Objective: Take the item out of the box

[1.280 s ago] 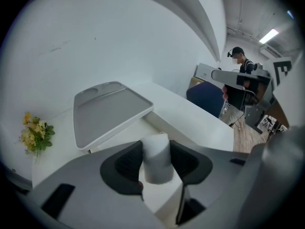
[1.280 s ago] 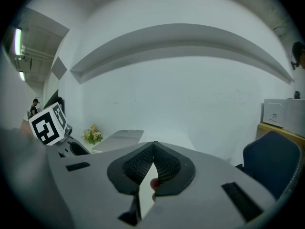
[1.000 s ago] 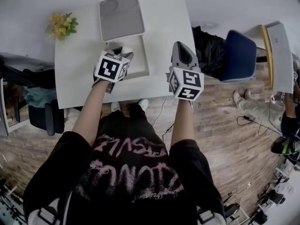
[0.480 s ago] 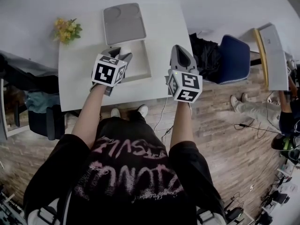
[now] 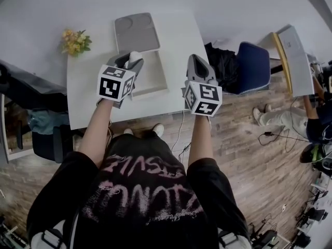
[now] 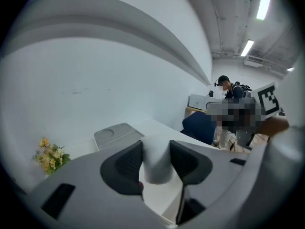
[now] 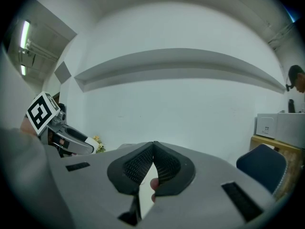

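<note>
left gripper (image 6: 156, 152): pinching the white item (image 6: 157, 170), up over the open box (image 5: 158, 82)
right gripper (image 7: 152, 160): pressed together, empty
tip: steady squeeze, lift straight clear, then park it on the surface (image 5: 85, 95)

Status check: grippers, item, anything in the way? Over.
Left gripper shut on white item, held over open box. Right gripper shut, empty, right of box. Nothing blocking the lift.
</note>
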{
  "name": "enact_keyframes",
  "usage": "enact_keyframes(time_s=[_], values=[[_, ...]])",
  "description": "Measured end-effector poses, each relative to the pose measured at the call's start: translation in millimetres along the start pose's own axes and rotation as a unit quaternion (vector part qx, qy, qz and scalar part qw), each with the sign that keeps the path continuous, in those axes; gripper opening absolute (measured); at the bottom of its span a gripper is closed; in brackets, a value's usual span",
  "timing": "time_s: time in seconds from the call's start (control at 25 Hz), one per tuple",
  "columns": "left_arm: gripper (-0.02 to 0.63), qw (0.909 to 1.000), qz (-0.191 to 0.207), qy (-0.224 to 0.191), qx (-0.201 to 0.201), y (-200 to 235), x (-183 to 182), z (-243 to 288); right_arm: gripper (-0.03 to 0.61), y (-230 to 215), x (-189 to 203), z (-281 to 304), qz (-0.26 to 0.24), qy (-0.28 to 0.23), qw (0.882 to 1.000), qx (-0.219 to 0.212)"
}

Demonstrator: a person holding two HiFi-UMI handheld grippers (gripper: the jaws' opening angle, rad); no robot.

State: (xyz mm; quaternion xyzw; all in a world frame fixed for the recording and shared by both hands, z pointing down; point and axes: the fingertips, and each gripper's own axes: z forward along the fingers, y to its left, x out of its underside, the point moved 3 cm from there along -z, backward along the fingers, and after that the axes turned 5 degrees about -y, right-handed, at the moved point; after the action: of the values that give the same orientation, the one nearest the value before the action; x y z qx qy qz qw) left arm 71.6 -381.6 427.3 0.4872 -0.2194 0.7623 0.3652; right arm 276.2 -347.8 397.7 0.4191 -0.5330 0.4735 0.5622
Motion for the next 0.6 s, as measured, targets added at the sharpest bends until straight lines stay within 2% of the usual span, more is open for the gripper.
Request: enact_keyframes(time_s=[0.16, 0.32, 0.6], values=[[0.181, 0.9994, 0.007, -0.033, 0.003, 0, -15, -10, 0.009, 0, -7, -6, 0.001, -0.007, 1.0, 0.007], [0.181, 0.9984, -0.013, -0.056, -0.001, 4, -27, -20, 0.009, 0, -15, -11, 0.001, -0.013, 1.0, 0.014], [0.181, 0.996, 0.007, -0.089, 0.004, 7, -41, -33, 0.009, 5, -23, -14, -0.002, -0.02, 1.0, 0.02]])
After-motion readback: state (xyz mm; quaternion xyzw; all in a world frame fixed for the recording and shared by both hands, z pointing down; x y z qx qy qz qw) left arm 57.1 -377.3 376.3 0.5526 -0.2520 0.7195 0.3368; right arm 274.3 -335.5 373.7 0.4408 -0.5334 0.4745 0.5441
